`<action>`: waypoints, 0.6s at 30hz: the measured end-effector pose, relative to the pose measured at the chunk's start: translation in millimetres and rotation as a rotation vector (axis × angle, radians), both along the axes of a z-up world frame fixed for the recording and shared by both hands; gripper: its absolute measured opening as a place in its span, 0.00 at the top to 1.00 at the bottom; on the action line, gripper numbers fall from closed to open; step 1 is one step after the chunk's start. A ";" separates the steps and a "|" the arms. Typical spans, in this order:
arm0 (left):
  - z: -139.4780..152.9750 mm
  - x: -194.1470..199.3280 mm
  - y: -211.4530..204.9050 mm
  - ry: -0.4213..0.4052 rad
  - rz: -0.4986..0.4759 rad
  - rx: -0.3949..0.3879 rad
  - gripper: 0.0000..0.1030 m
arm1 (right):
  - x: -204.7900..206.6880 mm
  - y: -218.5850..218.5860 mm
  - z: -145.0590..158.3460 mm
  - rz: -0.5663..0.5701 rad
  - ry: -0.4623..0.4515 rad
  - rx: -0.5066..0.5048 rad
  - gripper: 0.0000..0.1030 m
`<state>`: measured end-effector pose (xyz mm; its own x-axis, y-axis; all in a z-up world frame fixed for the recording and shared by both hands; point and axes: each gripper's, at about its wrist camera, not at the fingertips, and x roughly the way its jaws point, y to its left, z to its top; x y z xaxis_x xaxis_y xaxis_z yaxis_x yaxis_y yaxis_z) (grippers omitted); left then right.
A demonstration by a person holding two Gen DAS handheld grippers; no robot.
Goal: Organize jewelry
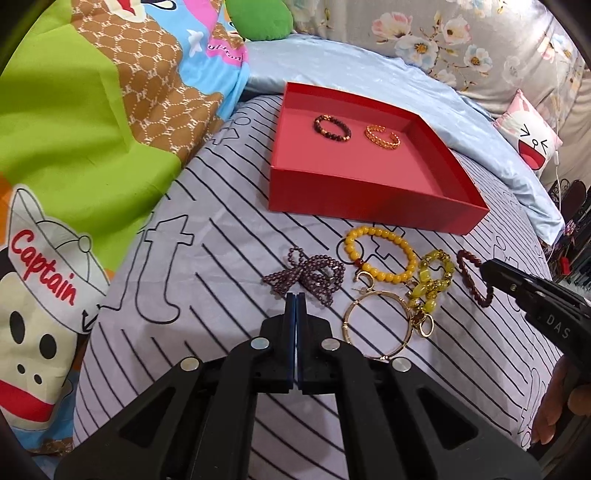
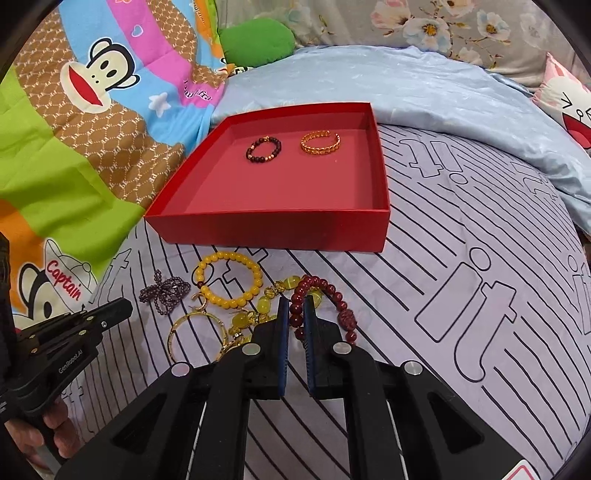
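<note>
A red box (image 1: 369, 201) (image 2: 277, 232) lies on the striped bedsheet. In it are a dark bead bracelet (image 1: 331, 127) (image 2: 263, 148) and a gold chain bangle (image 1: 382, 137) (image 2: 320, 142). In front of the box lie a purple bead string (image 1: 314, 277), a yellow bead bracelet (image 1: 376, 232) (image 2: 229, 255), a yellow-green stone bracelet (image 1: 436, 273) and a thin gold bangle (image 1: 347, 317). My right gripper (image 2: 296, 306) (image 1: 487, 267) is shut on a dark red bead bracelet (image 2: 295, 314) (image 1: 467, 273). Just short of the purple string, my left gripper (image 1: 296, 295) (image 2: 125, 306) is shut and holds nothing.
A cartoon-print quilt (image 1: 74, 129) is heaped on the left. A light blue blanket (image 1: 351, 62) lies behind the box, with a green cushion (image 1: 258, 18) and a pink cartoon pillow (image 1: 528, 133) beyond. Bare striped sheet (image 2: 480, 295) stretches right of the jewelry. A hand (image 2: 55, 432) grips the left handle.
</note>
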<state>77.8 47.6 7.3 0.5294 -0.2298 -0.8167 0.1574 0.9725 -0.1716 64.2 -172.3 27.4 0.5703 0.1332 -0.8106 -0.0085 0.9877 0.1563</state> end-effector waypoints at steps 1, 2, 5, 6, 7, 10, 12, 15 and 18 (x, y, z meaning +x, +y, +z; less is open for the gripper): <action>0.0 -1.2 1.1 0.000 0.002 0.000 1.00 | -1.0 -0.5 0.5 -0.001 -0.001 0.001 0.93; -0.6 -1.5 2.4 0.004 0.004 -0.001 1.00 | -2.4 -1.2 0.9 -0.004 -0.001 0.004 0.93; -3.3 1.1 4.5 0.010 0.006 -0.009 0.96 | -4.8 -2.8 0.3 -0.007 0.002 0.014 0.93; -4.5 3.1 4.7 0.011 0.010 -0.006 0.91 | -6.1 -2.9 0.3 -0.008 0.002 0.016 0.93; -5.4 5.2 4.7 0.005 0.011 0.002 0.81 | -6.5 -2.8 0.5 -0.008 0.002 0.016 0.93; -7.3 10.1 1.9 -0.020 0.007 0.027 0.71 | -7.1 -2.9 0.7 -0.009 0.001 0.017 0.93; -10.6 14.9 -1.3 -0.019 0.000 0.038 0.71 | -6.5 -3.0 0.6 -0.009 0.002 0.017 0.93; -15.8 23.9 -2.7 -0.010 -0.008 0.022 0.71 | -4.7 -3.3 -0.3 -0.009 0.006 0.019 0.93; -19.3 28.7 -5.0 0.003 -0.024 -0.012 0.84 | -3.1 -2.2 -2.4 -0.006 0.013 0.018 0.93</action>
